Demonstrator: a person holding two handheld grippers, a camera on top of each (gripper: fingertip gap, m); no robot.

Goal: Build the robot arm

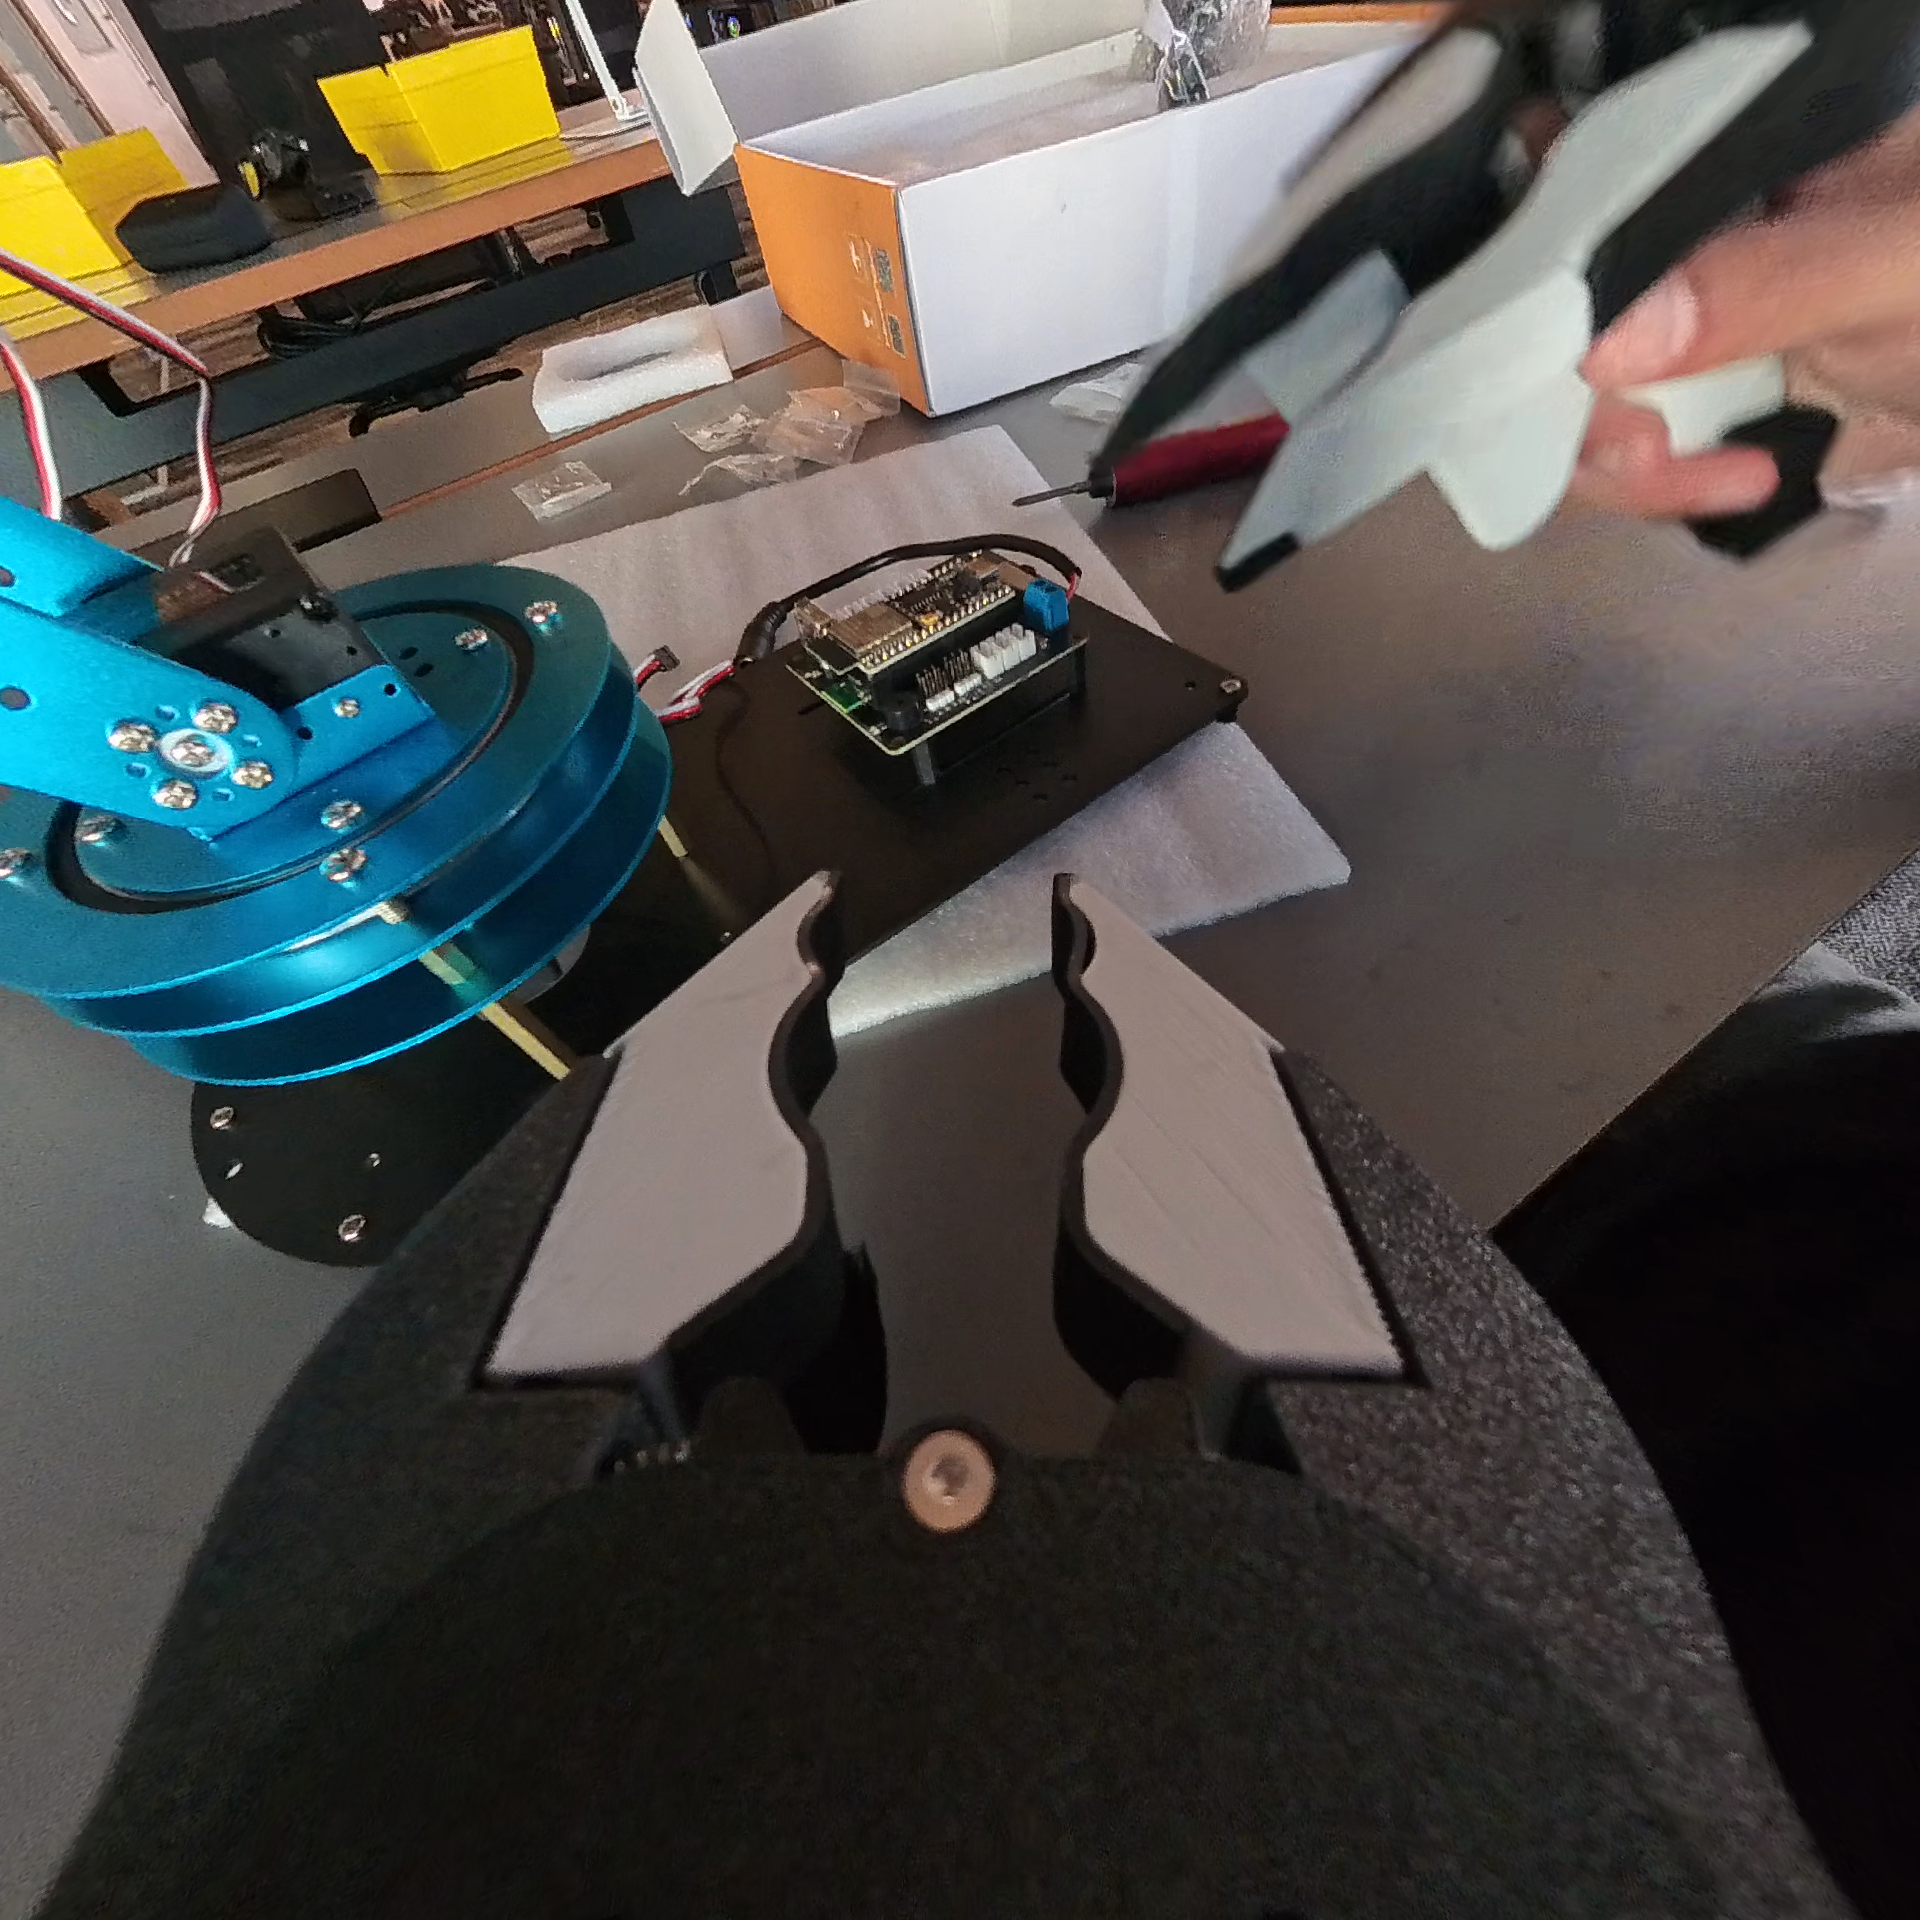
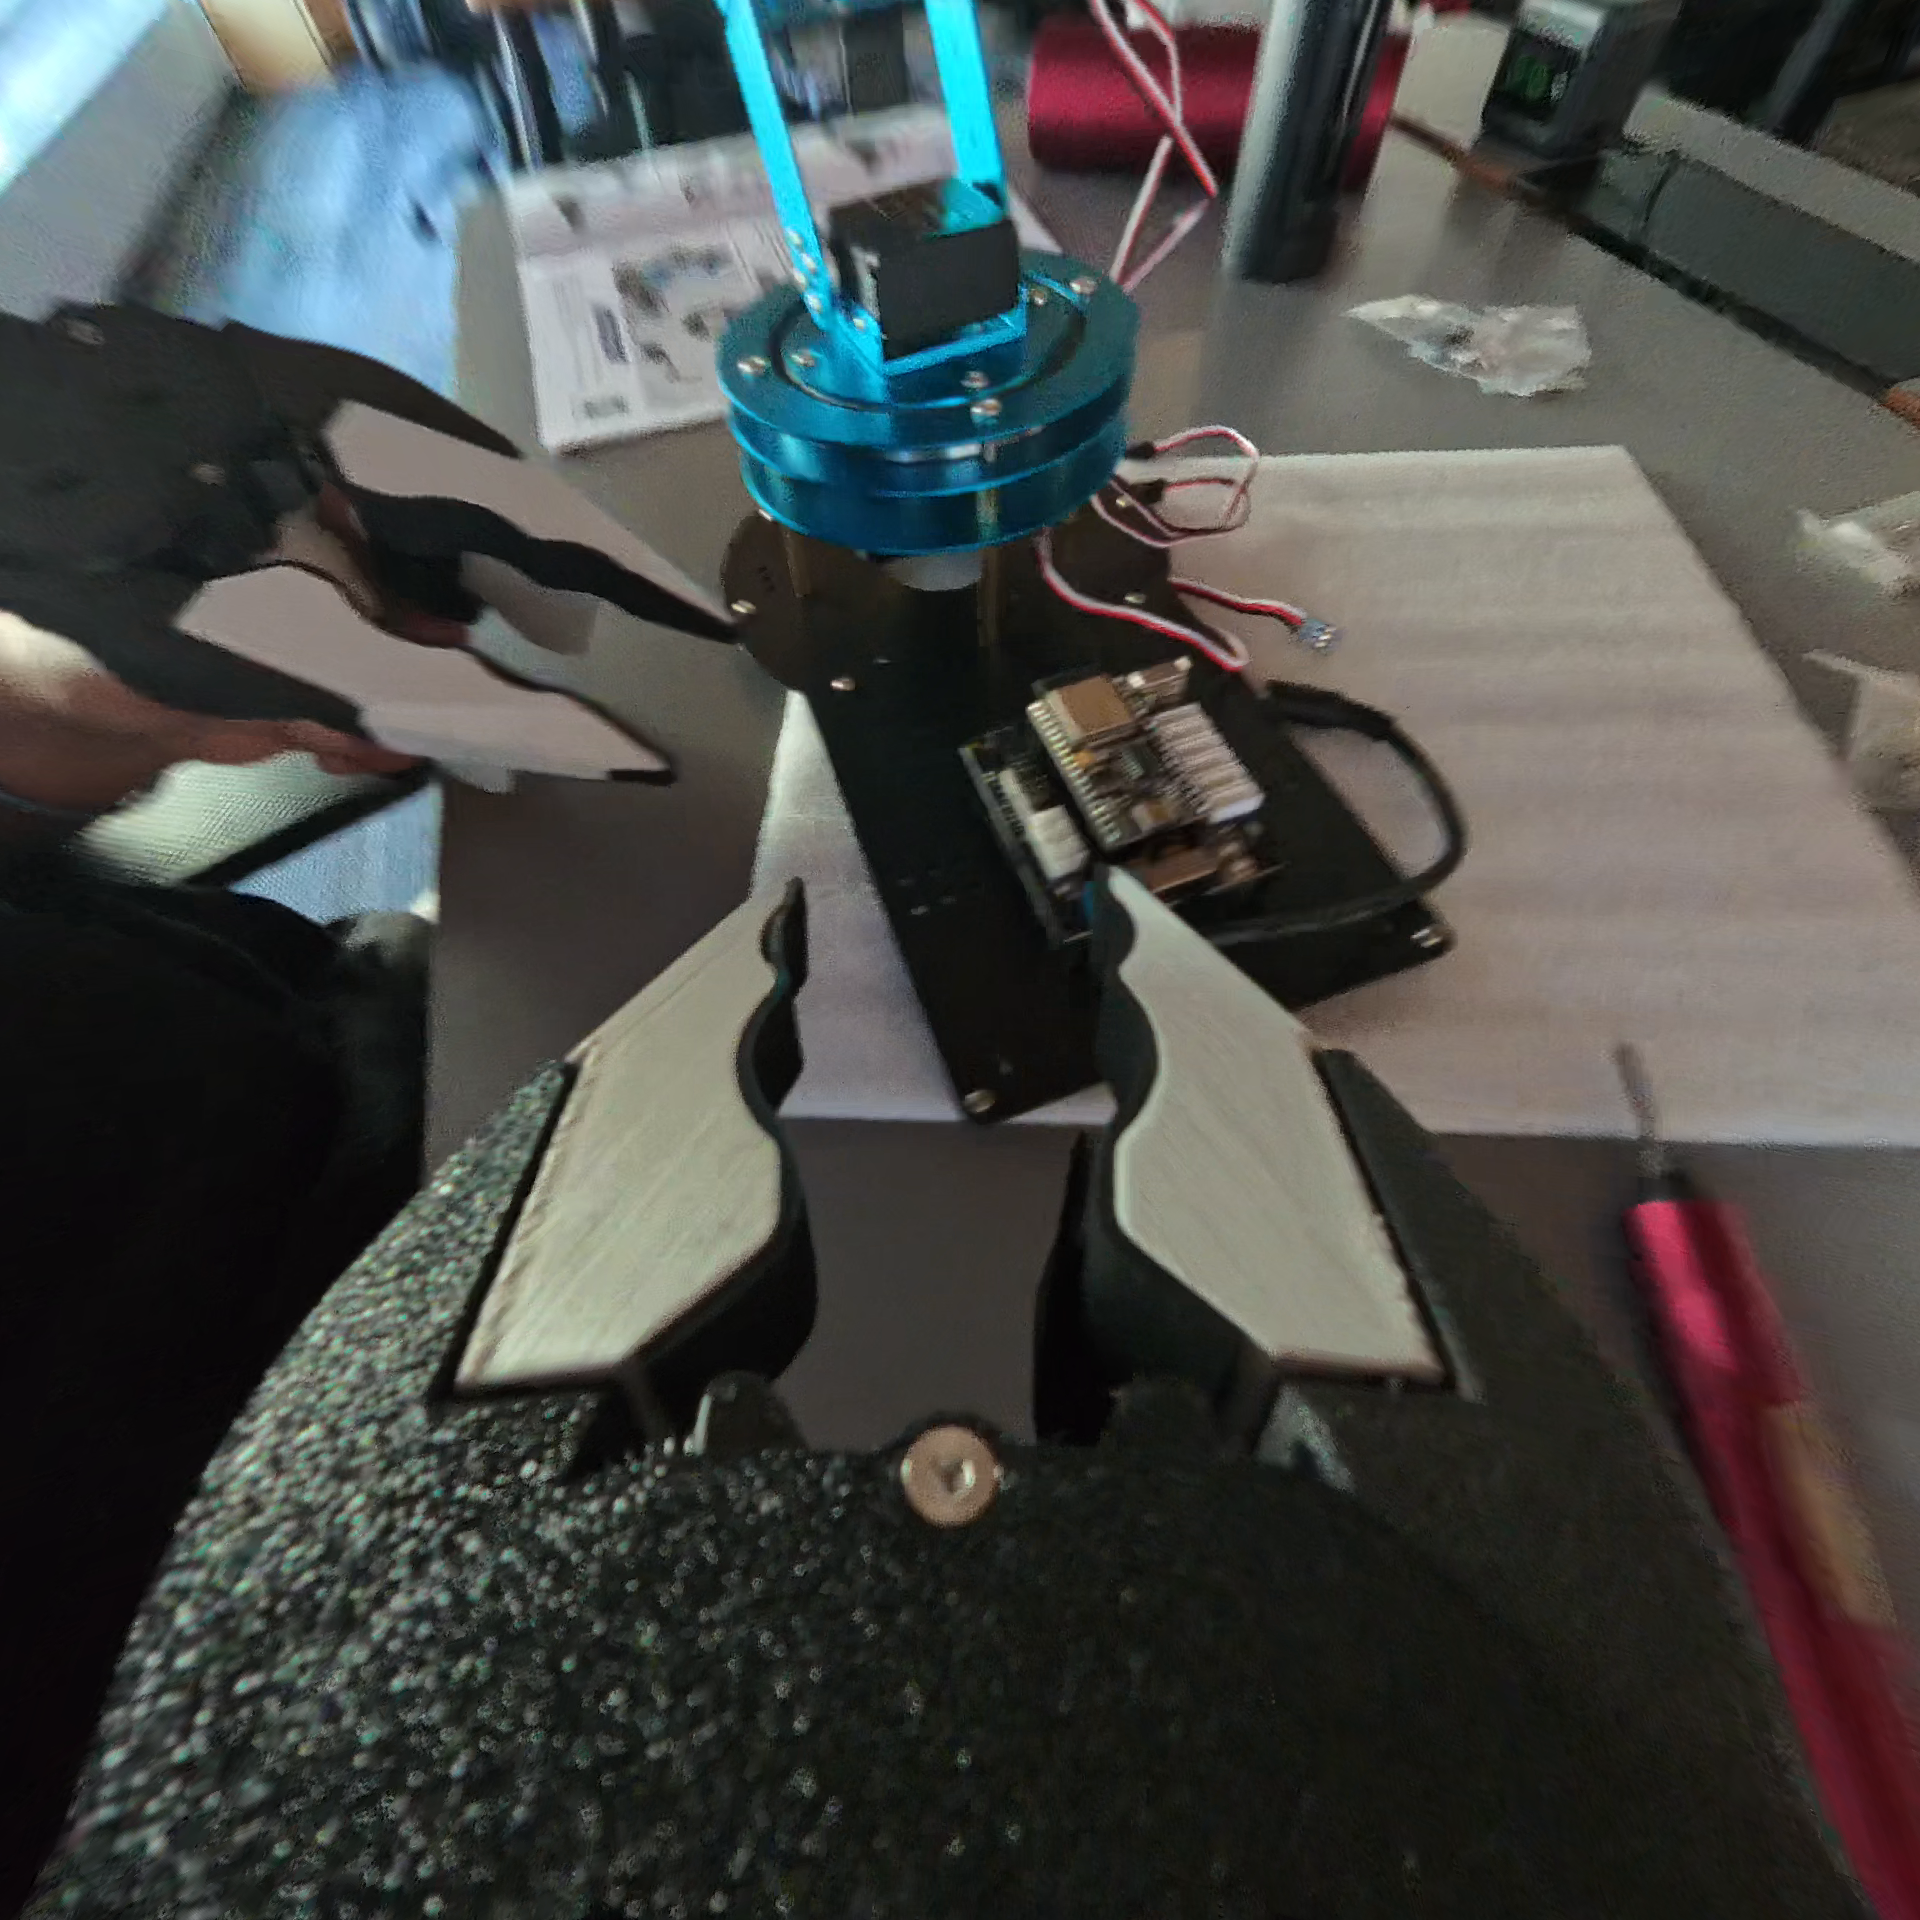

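Observation:
A small blue metal robot arm with a round turntable base [image 1: 312, 831] stands on a black baseplate [image 1: 1122, 707] that also carries a circuit board [image 1: 935, 665] with wires. My left gripper [image 1: 945, 894] is open and empty, low over the plate's near edge beside the turntable. My right gripper [image 2: 951, 894] is open and empty, just above the plate's end by the circuit board [image 2: 1132, 790]. It shows blurred in the left wrist view [image 1: 1169, 514], held by a hand. The left gripper shows in the right wrist view [image 2: 696, 701], near the blue turntable [image 2: 925, 416].
The plate lies on a white foam sheet [image 1: 1195, 831] on a grey table. A red-handled screwdriver [image 2: 1745, 1403] lies to the right. An open white and orange box [image 1: 1039, 239], small plastic bags [image 2: 1475, 343], a printed leaflet [image 2: 644, 291] and a dark cylinder [image 2: 1299, 135] stand around. My left gripper's tips are some 40 cm from the dark cylinder [image 2: 1299, 135].

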